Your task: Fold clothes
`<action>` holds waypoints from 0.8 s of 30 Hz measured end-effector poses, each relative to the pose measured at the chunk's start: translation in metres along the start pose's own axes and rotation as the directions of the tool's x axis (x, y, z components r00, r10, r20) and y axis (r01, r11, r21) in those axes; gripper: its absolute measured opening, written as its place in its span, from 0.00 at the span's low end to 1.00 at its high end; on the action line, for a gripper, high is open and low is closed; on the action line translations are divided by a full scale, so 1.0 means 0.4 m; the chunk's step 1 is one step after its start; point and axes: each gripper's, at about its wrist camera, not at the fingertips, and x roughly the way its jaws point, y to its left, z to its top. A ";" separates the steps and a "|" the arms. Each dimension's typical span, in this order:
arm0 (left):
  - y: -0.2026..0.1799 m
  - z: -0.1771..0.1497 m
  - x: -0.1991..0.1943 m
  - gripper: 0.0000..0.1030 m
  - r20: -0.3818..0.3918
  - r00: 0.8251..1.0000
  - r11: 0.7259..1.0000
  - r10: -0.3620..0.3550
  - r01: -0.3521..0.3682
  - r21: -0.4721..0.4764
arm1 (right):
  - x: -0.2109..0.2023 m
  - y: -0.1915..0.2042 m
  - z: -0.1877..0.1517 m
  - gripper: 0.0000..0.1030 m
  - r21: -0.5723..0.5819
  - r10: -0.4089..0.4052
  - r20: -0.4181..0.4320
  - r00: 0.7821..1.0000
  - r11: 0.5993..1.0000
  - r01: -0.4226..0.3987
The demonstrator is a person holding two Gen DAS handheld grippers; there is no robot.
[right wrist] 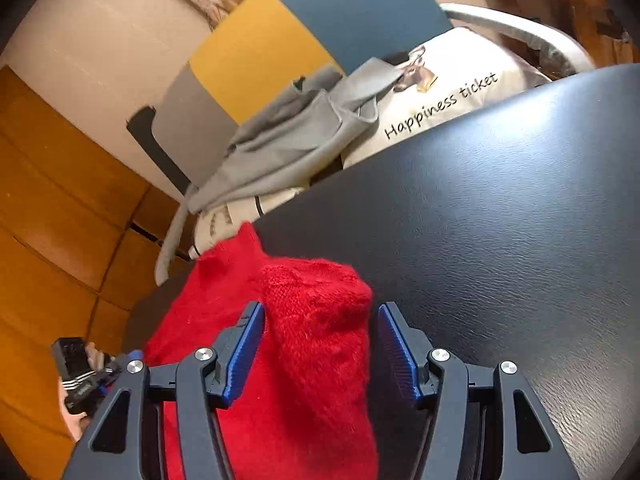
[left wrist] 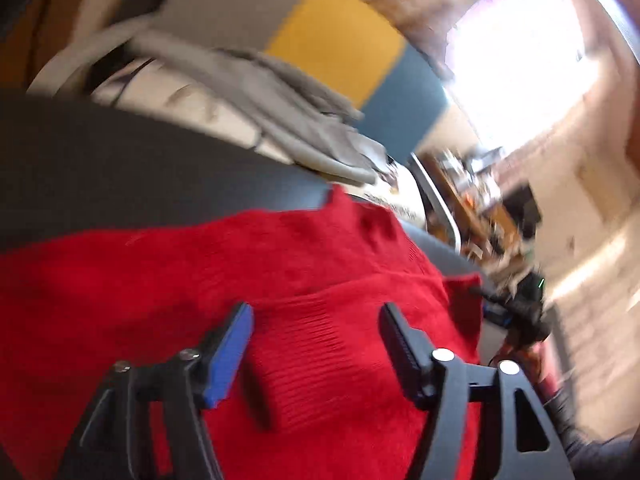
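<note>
The jaws of the left gripper (left wrist: 316, 324) stand spread apart above a red knitted sweater (left wrist: 248, 280), with a ribbed band of the knit lying below the gap; neither pad presses on the cloth. The jaws of the right gripper (right wrist: 322, 324) are also apart, with a raised, bunched fold of the same red sweater (right wrist: 316, 344) standing between them. The left blue pad sits just beside the knit, perhaps touching it, while a gap shows on the right side, so no pinch can be seen.

The sweater lies on a dark, leather-textured table (right wrist: 500, 240). In the right wrist view it covers the lower left part of the tabletop and reaches to the far edge. In the left wrist view, which is blurred, it fills most of the lower frame.

Beyond the table's far edge sits a white cushion (right wrist: 460, 88) printed with the words "Happiness ticket" and a small picture. A grey garment (right wrist: 288, 152) is draped over the cushion, one strip hanging down. Behind them stands a panel (right wrist: 280, 56) in grey, yellow and blue blocks.

At the lower left of the right wrist view, a hand (right wrist: 74, 420) holds a dark device. Orange-brown flooring (right wrist: 52, 220) shows on that side.
</note>
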 end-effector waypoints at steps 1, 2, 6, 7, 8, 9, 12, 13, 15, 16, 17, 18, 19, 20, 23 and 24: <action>0.031 0.000 -0.012 0.68 0.003 1.000 0.999 0.006 -0.006 -0.034 | 0.014 0.006 0.000 0.50 -0.009 -0.015 -0.017 1.000 1.000 0.014; 0.047 -0.002 -0.015 0.69 0.005 0.999 0.999 0.033 -0.032 -0.043 | 0.027 0.012 0.001 0.37 -0.018 -0.035 -0.037 0.999 0.999 0.034; 0.052 0.008 0.005 0.70 -0.040 0.999 1.000 0.026 -0.026 -0.015 | 0.061 0.042 -0.005 0.13 -0.082 -0.125 -0.084 0.989 0.990 0.119; 0.042 0.009 0.015 0.70 -0.060 0.998 1.000 0.025 -0.024 0.008 | 0.065 0.049 -0.007 0.13 -0.096 -0.142 -0.090 0.986 0.986 0.133; 0.033 0.010 0.025 0.70 -0.081 0.996 0.999 0.025 -0.023 0.030 | 0.066 0.056 -0.007 0.13 -0.107 -0.151 -0.095 0.984 0.984 0.140; 0.021 0.012 0.052 0.70 -0.111 0.993 0.998 0.041 -0.035 0.049 | 0.067 0.061 -0.007 0.13 -0.117 -0.159 -0.100 0.982 0.982 0.147; 0.008 0.008 0.080 0.70 -0.144 0.988 0.997 0.050 -0.042 0.059 | 0.068 0.057 0.001 0.17 -0.103 -0.154 -0.117 0.981 0.984 0.142; 0.003 0.007 0.086 0.70 -0.149 0.988 0.998 0.047 -0.038 0.059 | 0.066 0.051 0.005 0.21 -0.083 -0.139 -0.120 0.983 0.988 0.129; -0.006 0.004 0.097 0.62 -0.160 0.986 0.998 0.040 -0.031 0.059 | 0.051 0.031 0.013 0.31 -0.026 -0.089 -0.105 0.990 0.996 0.087; -0.009 0.001 0.096 0.51 -0.161 0.986 0.998 0.040 -0.032 0.054 | 0.044 0.024 0.018 0.37 -0.002 -0.068 -0.097 0.993 0.998 0.069; -0.007 0.003 0.097 0.18 -0.168 0.985 0.999 0.026 -0.020 0.034 | 0.037 0.017 0.023 0.45 0.024 -0.044 -0.090 0.995 0.999 0.047; -0.005 0.004 0.098 0.06 -0.174 0.985 1.000 0.010 -0.008 0.013 | 0.029 0.007 0.028 0.51 0.057 -0.010 -0.086 0.996 0.998 0.015; -0.002 0.005 0.091 0.05 -0.152 0.988 1.000 -0.022 0.019 -0.016 | 0.023 -0.001 0.031 0.57 0.080 0.008 -0.078 0.997 0.997 -0.002; 0.002 0.007 0.082 0.05 -0.128 0.990 0.998 -0.053 0.048 -0.043 | 0.016 -0.007 0.033 0.58 0.098 0.022 -0.068 0.997 0.995 -0.015; -0.011 0.007 0.025 0.05 -0.033 0.993 0.993 -0.112 0.110 -0.050 | 0.002 -0.026 0.036 0.58 0.166 0.085 -0.044 0.995 0.983 -0.076; -0.015 0.007 0.005 0.05 -0.009 0.992 0.991 -0.125 0.124 -0.052 | -0.002 -0.033 0.035 0.58 0.185 0.091 -0.036 0.995 0.979 -0.083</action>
